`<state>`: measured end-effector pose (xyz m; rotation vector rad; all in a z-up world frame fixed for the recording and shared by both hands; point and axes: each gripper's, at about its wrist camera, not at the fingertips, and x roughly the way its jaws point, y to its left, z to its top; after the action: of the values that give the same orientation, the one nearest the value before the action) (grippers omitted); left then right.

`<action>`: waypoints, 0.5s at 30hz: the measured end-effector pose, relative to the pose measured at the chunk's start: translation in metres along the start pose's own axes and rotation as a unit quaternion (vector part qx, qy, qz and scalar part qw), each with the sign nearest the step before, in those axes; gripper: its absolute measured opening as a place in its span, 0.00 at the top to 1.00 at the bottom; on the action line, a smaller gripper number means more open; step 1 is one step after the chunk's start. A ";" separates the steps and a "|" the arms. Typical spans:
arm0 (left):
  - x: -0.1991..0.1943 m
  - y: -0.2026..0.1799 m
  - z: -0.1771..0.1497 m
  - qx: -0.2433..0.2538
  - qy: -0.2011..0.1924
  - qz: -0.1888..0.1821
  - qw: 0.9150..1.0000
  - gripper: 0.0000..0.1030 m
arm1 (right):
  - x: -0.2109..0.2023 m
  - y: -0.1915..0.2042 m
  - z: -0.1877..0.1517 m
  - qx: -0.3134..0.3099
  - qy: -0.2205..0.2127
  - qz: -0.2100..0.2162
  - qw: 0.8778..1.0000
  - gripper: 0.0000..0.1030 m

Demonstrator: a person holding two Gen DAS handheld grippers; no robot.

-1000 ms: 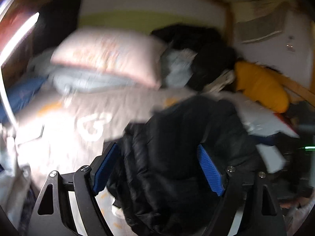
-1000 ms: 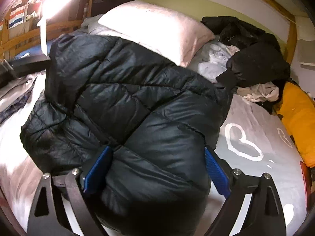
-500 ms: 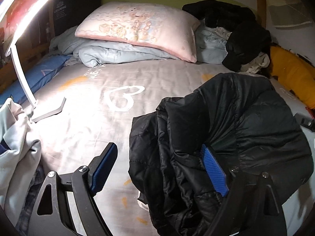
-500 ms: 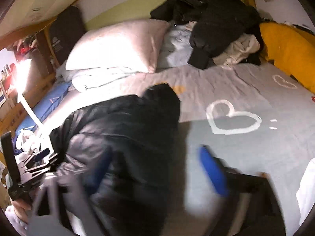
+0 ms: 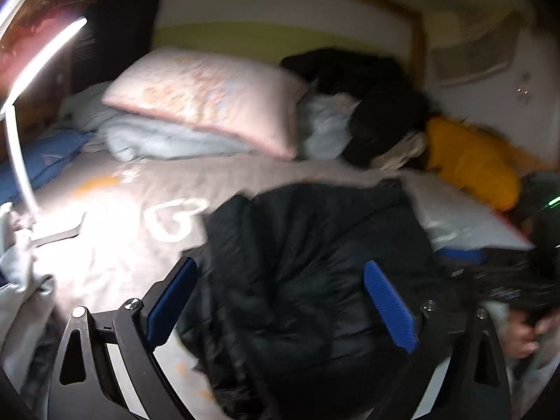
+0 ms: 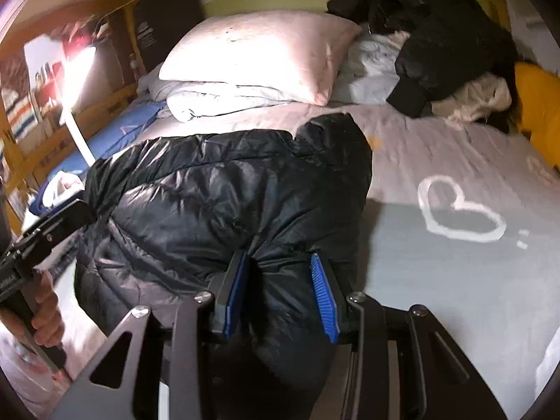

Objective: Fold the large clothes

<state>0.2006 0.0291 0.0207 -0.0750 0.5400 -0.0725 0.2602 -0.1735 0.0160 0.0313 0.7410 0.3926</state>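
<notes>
**Black quilted nylon, pinched on one side and let go on the other**

Black, glossy and quilted, the puffy down jacket lies bunched on the grey bedsheet printed with white heart outlines, near our edge of the bed and well short of the pale pink pillow at the head. We read it as half gathered, so the fold is still in its early part.

Our right gripper has its blue-padded jaws drawn in on a thick roll of the jacket's near edge. They have just been closing, and the padding bulges between the pads, so we take this as a firm pinch made to lift or drag that edge over. Our left gripper stands wide apart, its jaws having just been opening; jacket fabric lies between them but neither pad presses on it. We judge this hand has let go in order to find a fresh hold, such as a sleeve or hem.

The white bar lamp on its curved arm lights the left side of the sheet. A heap of dark clothes and a mustard-yellow cushion crowd the far corner, out of our working space.

As for writing, the dark panel beside the headboard bears small pale lettering, too blurred to read. We see no brand on the jacket.
</notes>
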 end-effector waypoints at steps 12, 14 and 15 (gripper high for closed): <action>0.050 0.063 -0.034 -0.227 0.139 -0.034 0.963 0.00 | 0.005 -0.031 -0.005 0.098 0.021 -0.010 0.995 0.02; 0.058 0.067 -0.042 -0.259 0.163 -0.060 0.950 0.00 | 0.011 -0.038 -0.009 0.115 0.040 0.010 0.993 0.02; 0.061 0.068 -0.044 -0.274 0.175 -0.076 0.943 0.00 | 0.015 -0.040 -0.010 0.123 0.052 0.027 0.991 0.02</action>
<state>0.2333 0.0891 -0.0547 -0.6593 0.8997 -0.0841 0.2772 -0.2066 -0.0083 0.2648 0.8890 0.3548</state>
